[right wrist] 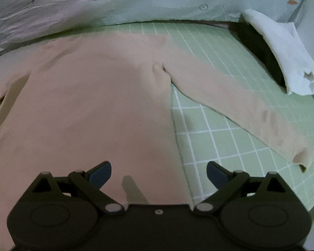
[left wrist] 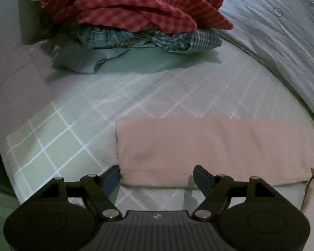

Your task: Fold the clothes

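Right wrist: beige top [right wrist: 94, 104] spread flat

Green checked bedsheet [right wrist: 230, 125], carrot-print duvet [right wrist: 52, 6], pillow [left wrist: 29, 10]

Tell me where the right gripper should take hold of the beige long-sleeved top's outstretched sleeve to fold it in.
Probably the cuff end of the beige long-sleeved top. The sleeve lies flat and straight on the green checked sheet, apart from the body, its open cuff nearest the right gripper. Come down from above with open jaws across the sleeve's width, pinching both layers.
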The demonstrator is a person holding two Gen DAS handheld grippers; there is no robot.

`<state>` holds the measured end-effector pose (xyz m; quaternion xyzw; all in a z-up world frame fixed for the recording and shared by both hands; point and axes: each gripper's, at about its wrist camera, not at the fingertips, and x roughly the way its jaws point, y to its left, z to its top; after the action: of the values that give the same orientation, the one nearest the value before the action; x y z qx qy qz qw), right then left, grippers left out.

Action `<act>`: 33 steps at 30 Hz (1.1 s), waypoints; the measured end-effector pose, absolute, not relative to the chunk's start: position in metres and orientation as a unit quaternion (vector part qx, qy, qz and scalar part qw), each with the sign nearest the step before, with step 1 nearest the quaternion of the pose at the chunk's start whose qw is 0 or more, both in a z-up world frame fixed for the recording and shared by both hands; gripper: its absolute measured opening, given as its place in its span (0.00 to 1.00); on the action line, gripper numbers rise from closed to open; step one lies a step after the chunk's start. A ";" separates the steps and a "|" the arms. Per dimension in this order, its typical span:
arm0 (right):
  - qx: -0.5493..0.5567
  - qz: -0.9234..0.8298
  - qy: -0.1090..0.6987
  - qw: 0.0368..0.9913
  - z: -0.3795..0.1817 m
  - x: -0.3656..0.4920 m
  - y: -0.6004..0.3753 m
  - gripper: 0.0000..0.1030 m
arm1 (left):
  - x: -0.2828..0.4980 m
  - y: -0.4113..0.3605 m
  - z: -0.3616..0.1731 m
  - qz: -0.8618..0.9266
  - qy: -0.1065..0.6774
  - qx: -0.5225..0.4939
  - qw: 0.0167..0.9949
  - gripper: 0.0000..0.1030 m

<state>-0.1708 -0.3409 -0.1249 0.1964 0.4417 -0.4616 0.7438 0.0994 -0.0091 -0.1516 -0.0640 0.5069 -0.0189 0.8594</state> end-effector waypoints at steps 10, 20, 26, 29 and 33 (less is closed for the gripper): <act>0.174 -0.452 0.457 0.746 -0.121 -0.150 -0.334 0.96 | 0.101 -0.011 -0.161 -0.037 0.497 -0.041 0.866 0.78; 0.161 -0.428 0.454 0.765 -0.120 -0.144 -0.336 0.95 | 0.093 -0.046 -0.148 -0.092 0.486 0.002 0.869 0.10; 0.173 -0.429 0.437 0.771 -0.122 -0.161 -0.344 0.95 | 0.069 -0.095 -0.113 -0.182 0.456 -0.024 0.871 0.10; 0.189 -0.440 0.425 0.768 -0.125 -0.177 -0.353 0.95 | 0.047 -0.136 -0.092 -0.255 0.440 -0.021 0.861 0.10; 0.219 -0.457 0.406 0.761 -0.128 -0.206 -0.368 0.95 | 0.006 -0.193 -0.065 -0.350 0.422 -0.014 0.836 0.12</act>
<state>-0.2062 -0.3684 -0.1280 0.2185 0.4056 -0.4570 0.7609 0.0062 -0.1933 -0.0645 -0.0142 0.4217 -0.3503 0.8362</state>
